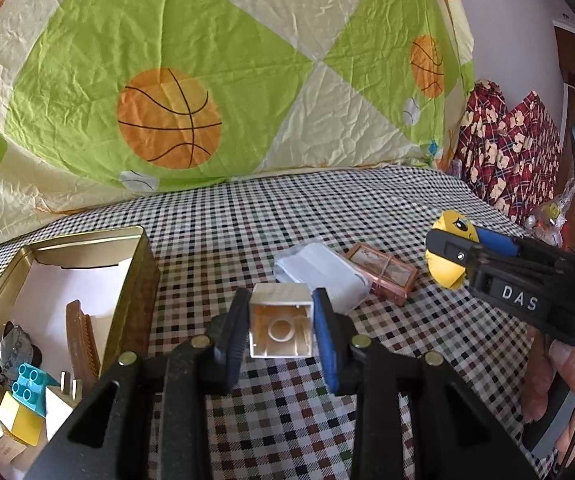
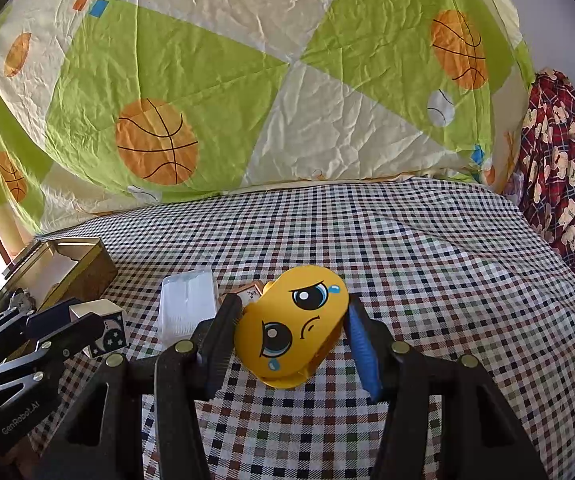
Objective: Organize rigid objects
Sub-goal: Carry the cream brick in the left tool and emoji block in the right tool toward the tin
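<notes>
My left gripper is shut on a white toy brick, hollow underside toward the camera, held a little above the checked cloth. In the right wrist view the same brick shows a night-sky print, between the left gripper's fingers. My right gripper is shut on a yellow clip with a crying cartoon face, lifted off the cloth; in the left wrist view that clip sits at the right gripper's tip. A gold tin stands open at the left.
Inside the tin lie a wooden comb, a turquoise brick, a yellow-white block and a plug. A clear plastic case and a pink framed box lie mid-cloth. A basketball-print quilt rises behind; red plaid fabric at right.
</notes>
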### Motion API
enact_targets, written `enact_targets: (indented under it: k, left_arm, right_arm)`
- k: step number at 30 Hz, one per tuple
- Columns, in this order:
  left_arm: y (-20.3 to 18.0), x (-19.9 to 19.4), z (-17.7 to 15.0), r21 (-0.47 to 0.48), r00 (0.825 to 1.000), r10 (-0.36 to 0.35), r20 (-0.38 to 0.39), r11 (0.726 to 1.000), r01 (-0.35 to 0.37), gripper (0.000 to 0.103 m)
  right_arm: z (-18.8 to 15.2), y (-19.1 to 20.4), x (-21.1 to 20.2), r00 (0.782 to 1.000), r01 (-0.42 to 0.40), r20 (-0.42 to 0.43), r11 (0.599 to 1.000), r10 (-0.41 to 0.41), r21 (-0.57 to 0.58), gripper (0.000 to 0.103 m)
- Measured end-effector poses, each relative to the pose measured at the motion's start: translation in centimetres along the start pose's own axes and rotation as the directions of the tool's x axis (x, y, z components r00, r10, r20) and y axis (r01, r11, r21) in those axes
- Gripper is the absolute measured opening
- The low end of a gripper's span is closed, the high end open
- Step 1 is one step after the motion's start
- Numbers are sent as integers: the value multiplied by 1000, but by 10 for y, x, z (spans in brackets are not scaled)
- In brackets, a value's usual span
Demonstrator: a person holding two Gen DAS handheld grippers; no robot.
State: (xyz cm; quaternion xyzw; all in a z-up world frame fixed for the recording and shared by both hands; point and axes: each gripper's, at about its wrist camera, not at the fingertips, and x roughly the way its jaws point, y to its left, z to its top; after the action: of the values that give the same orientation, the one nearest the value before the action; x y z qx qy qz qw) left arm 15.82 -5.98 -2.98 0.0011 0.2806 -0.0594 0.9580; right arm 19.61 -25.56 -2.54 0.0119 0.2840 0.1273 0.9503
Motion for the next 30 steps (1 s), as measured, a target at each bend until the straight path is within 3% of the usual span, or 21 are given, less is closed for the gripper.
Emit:
enact_targets:
  k: [11,30]
  left_arm:
    - [-9,-21,-2,45,994,23,103,999,-28,31]
    - [-5,-43,-8,5,976,57,212,998,-60,31]
  right_arm:
    - [0,6,-15,997,-14,79,999,17,-35,55]
    - [-5,19,-45,972,22,234,996,-1,-86,55]
